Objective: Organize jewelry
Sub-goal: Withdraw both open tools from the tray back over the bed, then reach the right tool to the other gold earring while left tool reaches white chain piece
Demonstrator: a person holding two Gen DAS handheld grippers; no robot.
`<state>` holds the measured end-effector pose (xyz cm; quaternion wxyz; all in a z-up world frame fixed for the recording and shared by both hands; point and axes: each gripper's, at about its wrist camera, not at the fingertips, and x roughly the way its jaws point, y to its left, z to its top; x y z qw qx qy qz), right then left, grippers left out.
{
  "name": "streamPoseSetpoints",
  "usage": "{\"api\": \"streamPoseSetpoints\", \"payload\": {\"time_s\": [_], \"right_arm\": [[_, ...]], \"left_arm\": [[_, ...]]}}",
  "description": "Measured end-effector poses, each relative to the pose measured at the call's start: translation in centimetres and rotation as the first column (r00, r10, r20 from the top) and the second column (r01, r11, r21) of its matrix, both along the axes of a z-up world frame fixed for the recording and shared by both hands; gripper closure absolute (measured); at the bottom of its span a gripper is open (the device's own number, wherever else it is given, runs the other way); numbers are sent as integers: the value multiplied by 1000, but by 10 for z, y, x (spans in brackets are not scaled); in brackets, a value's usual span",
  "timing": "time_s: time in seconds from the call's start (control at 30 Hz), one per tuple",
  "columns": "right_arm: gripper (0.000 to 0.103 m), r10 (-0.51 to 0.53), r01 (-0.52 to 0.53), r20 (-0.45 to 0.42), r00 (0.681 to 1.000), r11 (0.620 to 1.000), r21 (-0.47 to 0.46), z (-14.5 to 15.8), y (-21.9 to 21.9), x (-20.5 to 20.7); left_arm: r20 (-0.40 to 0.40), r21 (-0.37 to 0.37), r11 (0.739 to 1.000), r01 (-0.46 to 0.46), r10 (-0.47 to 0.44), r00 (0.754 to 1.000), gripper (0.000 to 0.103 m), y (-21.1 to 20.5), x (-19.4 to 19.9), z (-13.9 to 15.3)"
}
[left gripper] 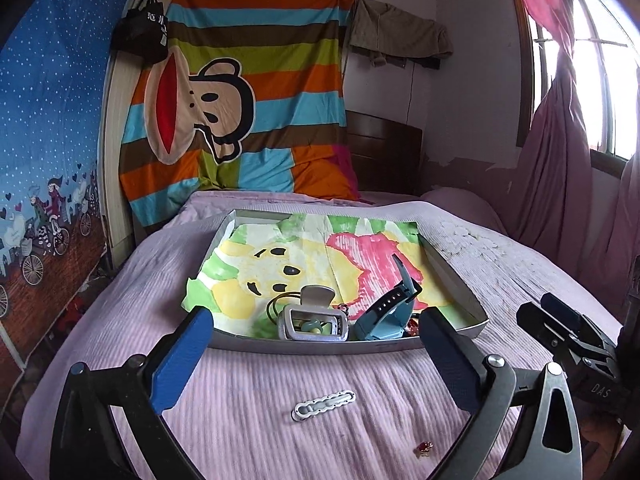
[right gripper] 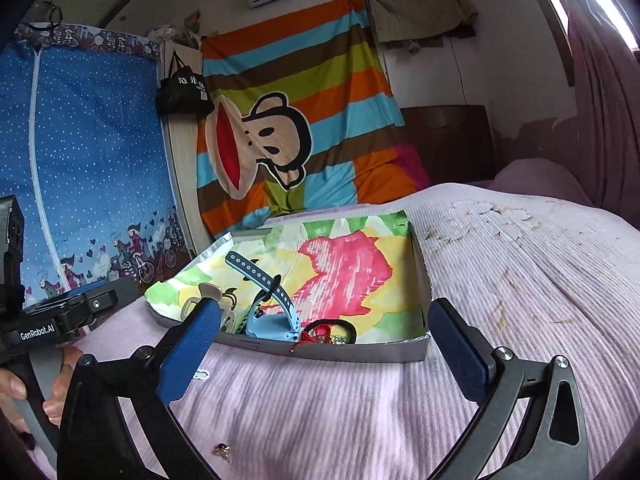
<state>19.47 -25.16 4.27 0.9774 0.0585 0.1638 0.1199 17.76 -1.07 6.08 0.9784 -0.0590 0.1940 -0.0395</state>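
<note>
left wrist view: the left claw [left gripper: 316, 344] stands wide open and empty above the pink bedspread [left gripper: 248, 412], facing the shallow grey tray [left gripper: 312, 347]. a hair clip [left gripper: 314, 314], a blue watch [left gripper: 386, 312] and a dark hair tie [left gripper: 280, 304] crowd the tray's near edge, likely gathered there as the sorted lot. a white clasp [left gripper: 323, 405] and a small red and gold charm [left gripper: 423, 448] lie on the bed just in front of the tray, apparently yet to be collected.

right wrist view: the right claw [right gripper: 320, 344] is likewise spread open, holding nothing, before the tray [right gripper: 360, 354]. the watch [right gripper: 266, 320] leans inside it; the charm [right gripper: 223, 451] sits on the bed short of the tray. behind the tray hang a striped monkey blanket [right gripper: 304, 92] and a blue dotted wardrobe cover [right gripper: 88, 152].
</note>
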Motion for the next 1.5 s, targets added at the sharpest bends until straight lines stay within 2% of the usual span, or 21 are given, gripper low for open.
{"api": "streamPoseSetpoints", "payload": {"time_s": [0.37, 0.73, 0.9, 1.13, 1.5], "right_arm": [[1, -23, 23, 94, 995, 1000, -5, 10, 5, -45], [1, 6, 2, 111, 994, 997, -72, 5, 19, -77], [1, 19, -10, 103, 995, 996, -91, 3, 24, -84], [1, 42, -35, 63, 997, 994, -104, -8, 33, -85], [1, 69, -71, -22, 997, 987, -143, -24, 43, -74]], "left_arm": [[80, 63, 998, -29, 24, 997, 0, 3, -32, -1], [87, 142, 989, -42, 30, 996, 0, 9, -57, -10], [53, 162, 986, -46, 38, 998, 0, 17, -62, -18], [-7, 103, 993, -63, 64, 998, 0, 32, -61, -27], [-134, 72, 997, -36, 46, 990, 0, 36, -45, -43]]}}
